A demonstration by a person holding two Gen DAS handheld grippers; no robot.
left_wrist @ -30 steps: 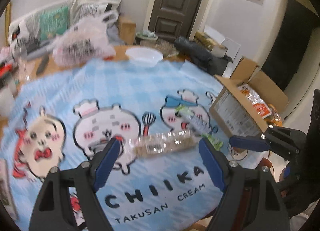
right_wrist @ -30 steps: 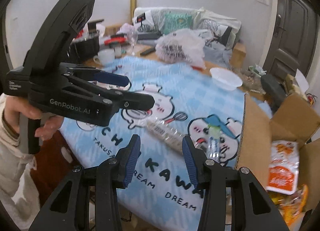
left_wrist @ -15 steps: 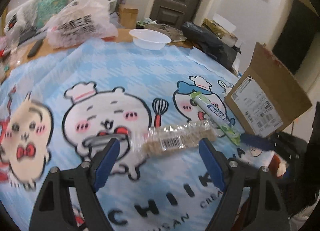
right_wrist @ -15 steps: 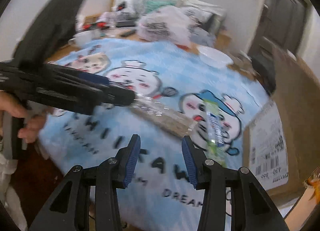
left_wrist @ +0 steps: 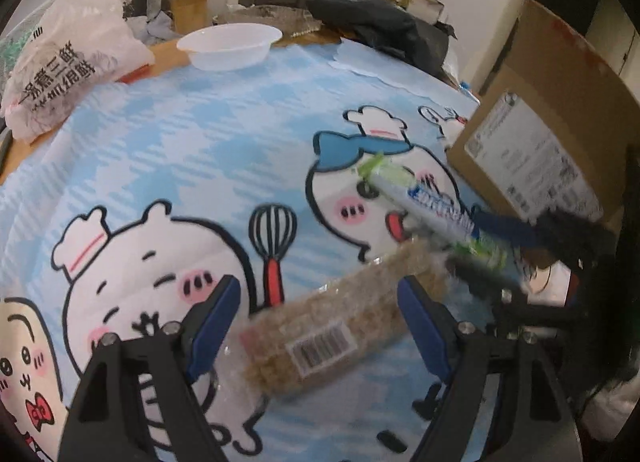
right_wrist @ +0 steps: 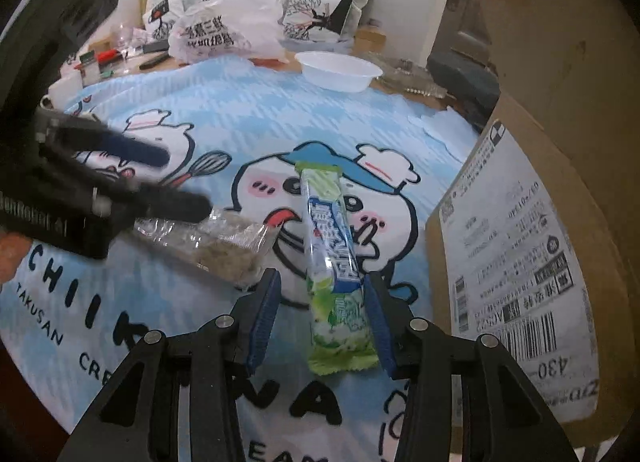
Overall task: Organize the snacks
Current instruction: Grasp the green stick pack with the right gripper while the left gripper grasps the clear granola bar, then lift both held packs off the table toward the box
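**Both hand-held grippers low over two snack packs**

I see my left hand-held gripper [left_wrist: 316, 314] above the blue cartoon tablecloth [left_wrist: 180, 150], its blue pads standing wide apart. The brown grain bar [left_wrist: 332, 326] in a clear wrapper lies on the cloth between them, at a slant, with its barcode label up. The right pad is just beside the bar's upper part; the left pad is a little apart from it (I cannot tell if any pad really touches).

My right hand-held gripper [right_wrist: 320, 318] has its pads apart too, with a narrower gap. The green and blue snack stick [right_wrist: 334, 262] lies flat on the cloth, and its near end is between these pads. The right pad is just beside the wrapper's edge, but nothing is clamped.

The two packs are near each other, close to the front edge of the tabletop. The cardboard box [right_wrist: 532, 230] stands just to the right of the stick. Farther back I see a white plastic bowl [left_wrist: 230, 44] and a white shopping bag [left_wrist: 68, 54].
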